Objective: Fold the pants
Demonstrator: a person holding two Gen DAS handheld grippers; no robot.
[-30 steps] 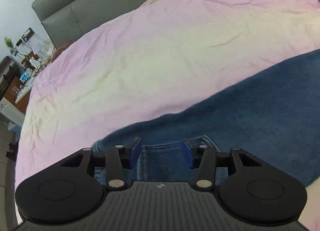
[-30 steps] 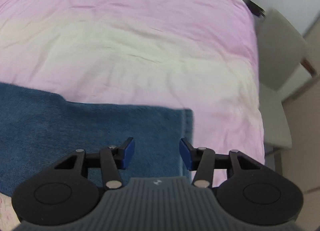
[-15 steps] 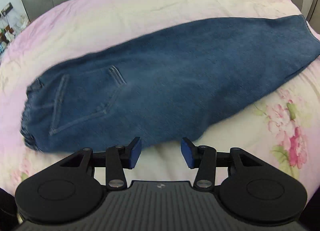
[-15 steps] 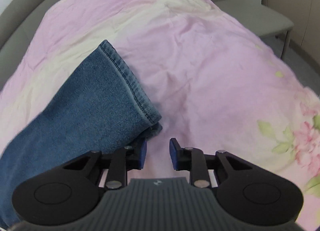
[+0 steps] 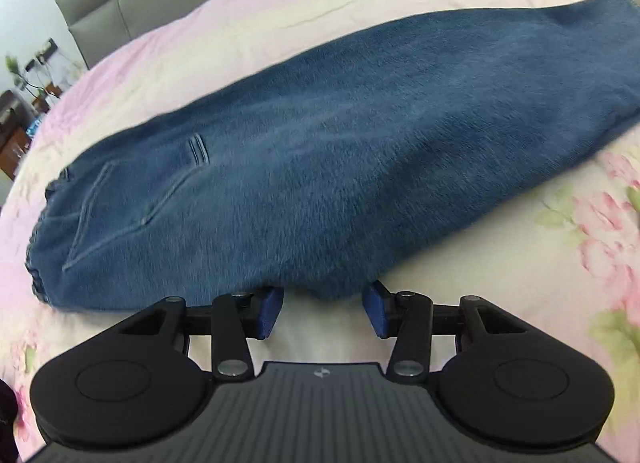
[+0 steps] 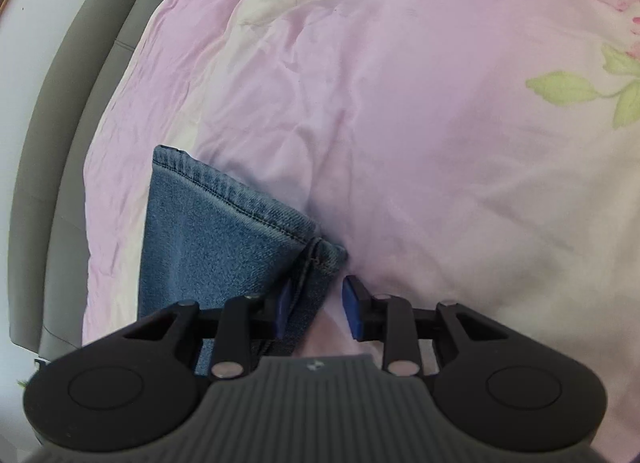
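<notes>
To fold cleanly, both grippers should bite full layers of denim before lifting. The left gripper [image 5: 322, 309] is closing at the near edge of the pants [image 5: 340, 167], pads not yet pressing cloth; the right gripper [image 6: 318, 309] stands unclenched with the hem corner [image 6: 320, 259] between its jaws (only the left pad touching). The dark blue jeans lie flat, already doubled lengthwise, across the pink bedspread [image 6: 440, 143]

Left gripper [image 5: 322, 307], right gripper [image 6: 315, 307]: matte black linkage arms, round side discs, silver pivot screws, blue pads [image 5: 269, 311], ribbed grey housing with small white logo.
</notes>
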